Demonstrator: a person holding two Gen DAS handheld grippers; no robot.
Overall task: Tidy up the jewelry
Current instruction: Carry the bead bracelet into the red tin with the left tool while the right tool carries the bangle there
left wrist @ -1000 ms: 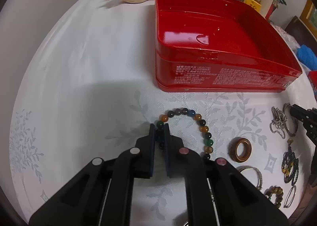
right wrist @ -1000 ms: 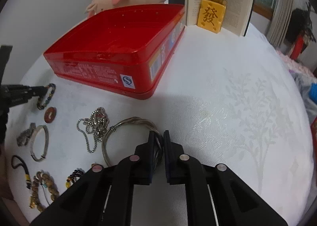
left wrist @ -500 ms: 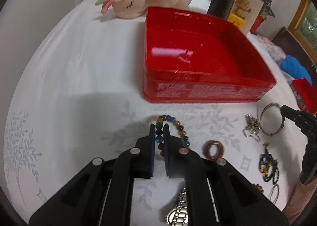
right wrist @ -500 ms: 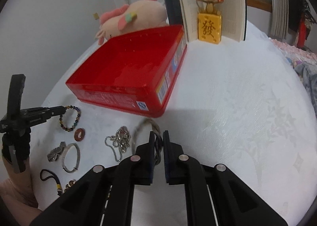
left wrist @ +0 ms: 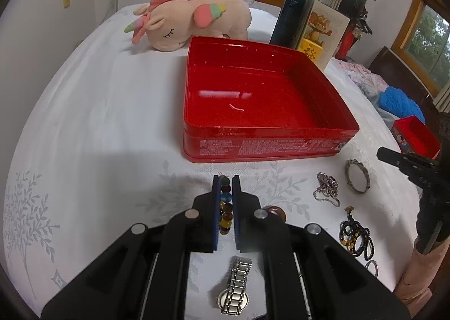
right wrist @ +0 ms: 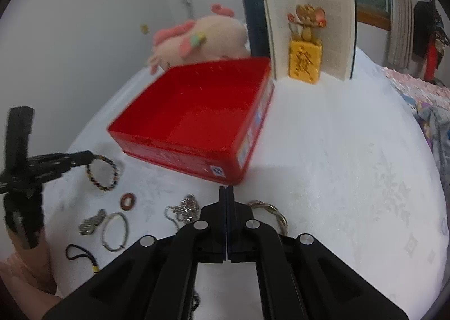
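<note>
A bracelet of round multicoloured beads (left wrist: 225,209) is gripped in the left claw (left wrist: 225,179), raised before the open red rectangular tin box (left wrist: 261,101). The right claw (right wrist: 226,188) is closed completely, with nothing seen between its tips, above the twisted silver metal bangle (right wrist: 277,214).

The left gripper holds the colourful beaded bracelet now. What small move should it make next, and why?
Probably carry it forward over the open red tin box, then release. The left gripper is shut on the multicoloured beaded bracelet, which appears lifted off the white tablecloth; the box just ahead looks empty, and the other jewellery is not yet in it.
</note>
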